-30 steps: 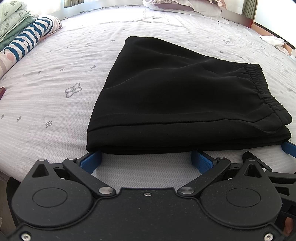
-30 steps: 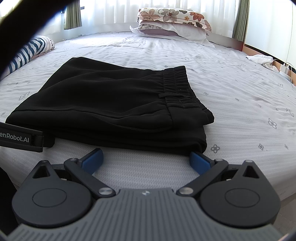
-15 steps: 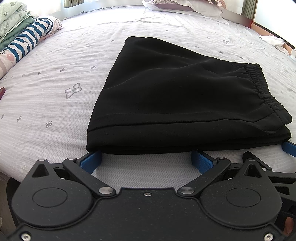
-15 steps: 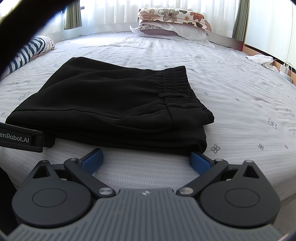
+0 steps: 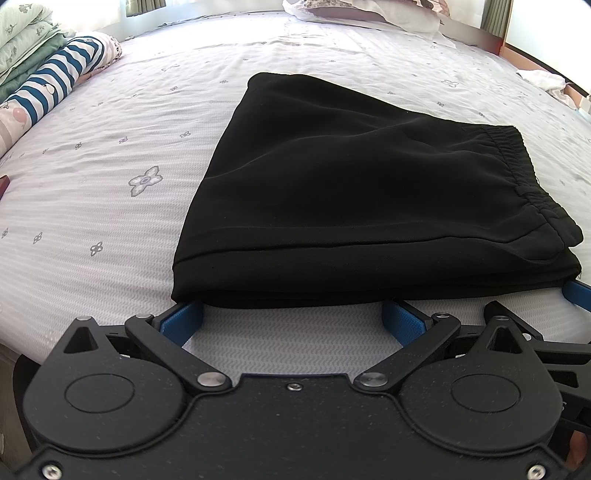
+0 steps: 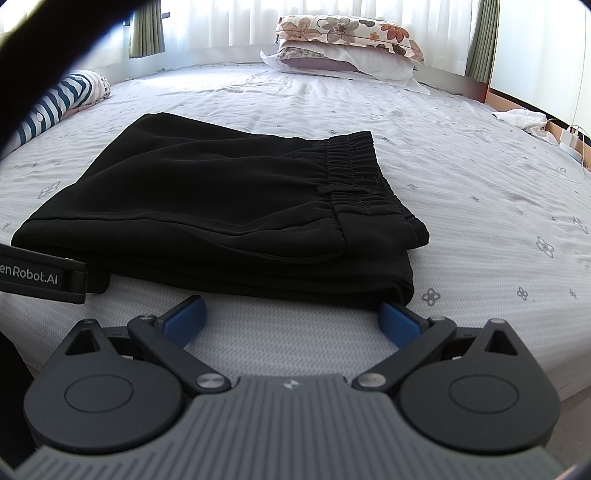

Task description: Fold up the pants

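Left wrist: both tongs (image 5: 291,317) (image 6: 291,315) released beside folded pants (image 5: 369,206) on bed (image 5: 110,184).

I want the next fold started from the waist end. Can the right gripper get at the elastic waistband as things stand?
Probably yes. The right gripper is open at the near edge of the black pants, and the elastic waistband lies exposed on top, toward its right side, with nothing covering it.

We are in a bedroom at home. We see a wide bed (image 6: 461,192) under a pale sheet printed with small flowers, floral pillows (image 6: 347,35) stacked at its far end before sheer white curtains (image 6: 229,22), and folded bedding (image 5: 26,48) piled along the left side.
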Available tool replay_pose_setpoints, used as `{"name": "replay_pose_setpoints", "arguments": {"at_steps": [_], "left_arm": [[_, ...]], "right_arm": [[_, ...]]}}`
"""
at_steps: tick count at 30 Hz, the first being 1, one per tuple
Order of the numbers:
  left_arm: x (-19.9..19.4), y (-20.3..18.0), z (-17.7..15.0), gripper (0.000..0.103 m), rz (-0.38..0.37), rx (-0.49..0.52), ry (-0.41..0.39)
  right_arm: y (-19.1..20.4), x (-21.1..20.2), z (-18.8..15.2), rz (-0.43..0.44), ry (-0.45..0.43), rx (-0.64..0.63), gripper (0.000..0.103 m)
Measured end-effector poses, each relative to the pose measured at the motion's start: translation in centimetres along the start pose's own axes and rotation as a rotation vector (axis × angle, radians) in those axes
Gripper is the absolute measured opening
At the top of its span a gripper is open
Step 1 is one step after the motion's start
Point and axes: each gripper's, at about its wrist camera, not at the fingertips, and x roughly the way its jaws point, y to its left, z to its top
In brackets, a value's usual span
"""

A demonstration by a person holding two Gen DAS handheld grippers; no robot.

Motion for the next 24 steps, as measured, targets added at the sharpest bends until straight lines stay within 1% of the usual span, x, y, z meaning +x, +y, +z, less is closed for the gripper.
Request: {"name": "replay_pose_setpoints", "arguments": {"at_steps": [24], "left_arm": [[-0.06,0.12,0.03,0.103,0.002,0.0,-0.007]], "right_arm": [[-0.03,0.01,-0.01,0.0,0.0,-0.001,0.103]]}}
